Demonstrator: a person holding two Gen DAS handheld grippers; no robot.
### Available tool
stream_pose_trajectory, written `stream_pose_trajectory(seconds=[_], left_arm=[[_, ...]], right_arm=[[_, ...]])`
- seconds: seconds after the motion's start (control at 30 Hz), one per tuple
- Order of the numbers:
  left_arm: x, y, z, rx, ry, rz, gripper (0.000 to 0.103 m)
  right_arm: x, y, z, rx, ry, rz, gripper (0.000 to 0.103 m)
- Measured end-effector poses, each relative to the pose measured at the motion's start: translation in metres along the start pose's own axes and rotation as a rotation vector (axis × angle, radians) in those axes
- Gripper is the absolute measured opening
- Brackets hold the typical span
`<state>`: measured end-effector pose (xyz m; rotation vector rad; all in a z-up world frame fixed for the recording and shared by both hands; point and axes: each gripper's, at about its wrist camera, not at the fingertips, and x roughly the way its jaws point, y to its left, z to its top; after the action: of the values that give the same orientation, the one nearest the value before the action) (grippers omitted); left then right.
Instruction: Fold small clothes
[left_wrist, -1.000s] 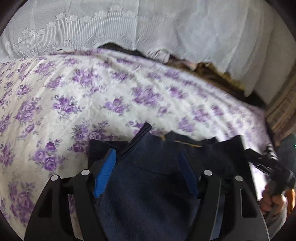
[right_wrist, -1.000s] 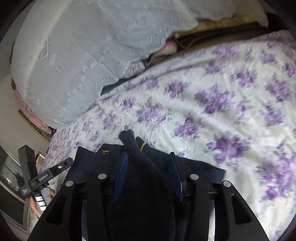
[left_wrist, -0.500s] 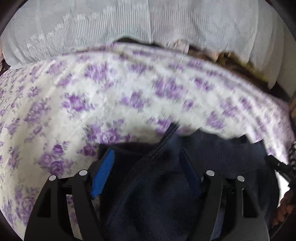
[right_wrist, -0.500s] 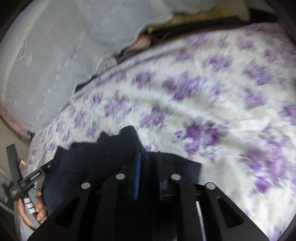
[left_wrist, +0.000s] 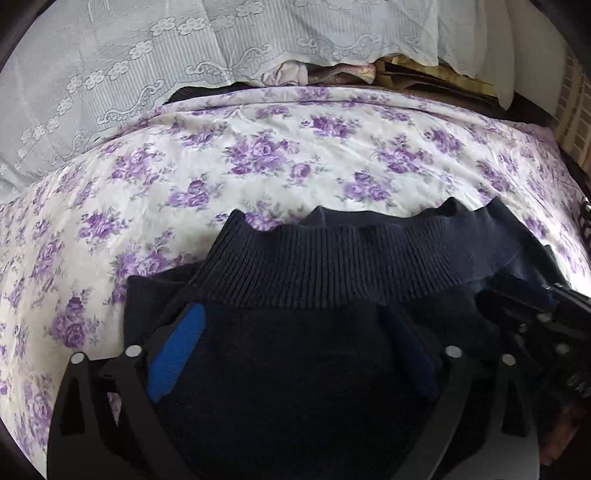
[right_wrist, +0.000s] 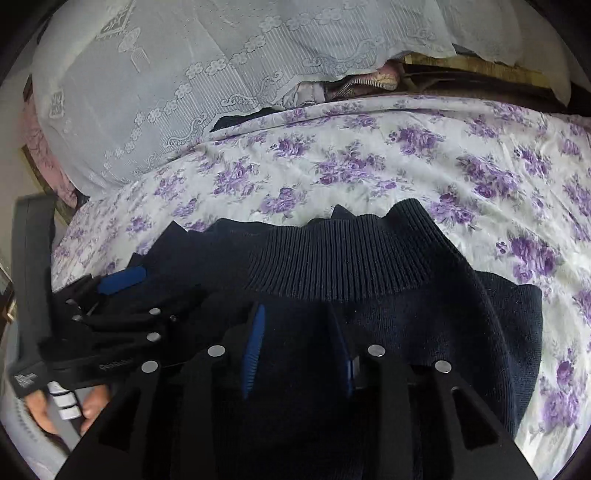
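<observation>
**Both claws letting go of the navy sweater**

Both grippers angle down at the navy sweater (left_wrist: 332, 266), which lies on the floral bedspread (left_wrist: 258, 155). The left gripper (left_wrist: 291, 354) has sprung wide from a second ago, jaws opening, knit loosely between them. The right gripper (right_wrist: 295, 350), pinched together half a second back, is opening too (fabric between, pads apart). A hand (right_wrist: 44, 406) grips the left handle; its label is unreadable.

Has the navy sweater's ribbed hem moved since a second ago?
Yes. The ribbed hem now lies spread wide and flat, farther up the floral bedsheet toward the lace cloth, instead of bunched.
</observation>
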<state>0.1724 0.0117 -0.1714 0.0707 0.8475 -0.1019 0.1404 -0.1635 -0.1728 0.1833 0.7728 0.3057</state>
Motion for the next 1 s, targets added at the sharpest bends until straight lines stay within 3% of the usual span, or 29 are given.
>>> stream_pose_trajectory(seconds=[0.2, 0.37, 0.63, 0.83, 1.0], left_arm=[[-0.02, 0.0, -0.004, 0.0, -0.049, 0.033, 0.095], [-0.038, 0.006, -0.009, -0.019, -0.077, 0.039, 0.095], [-0.042, 0.012, -0.017, -0.029, -0.077, 0.055, 0.095], [-0.028, 0.01, -0.02, -0.002, -0.038, 0.077, 0.096], [-0.032, 0.011, -0.019, -0.007, -0.048, 0.077, 0.096]], right_arm=[[-0.021, -0.003, -0.009, 0.035, -0.058, 0.01, 0.036], [-0.058, 0.006, -0.026, 0.012, -0.117, -0.008, 0.043], [-0.067, 0.013, -0.054, -0.021, -0.07, -0.016, 0.048], [-0.058, 0.016, -0.056, -0.045, -0.049, -0.011, 0.058], [-0.063, 0.016, -0.054, -0.037, -0.066, -0.004, 0.058]])
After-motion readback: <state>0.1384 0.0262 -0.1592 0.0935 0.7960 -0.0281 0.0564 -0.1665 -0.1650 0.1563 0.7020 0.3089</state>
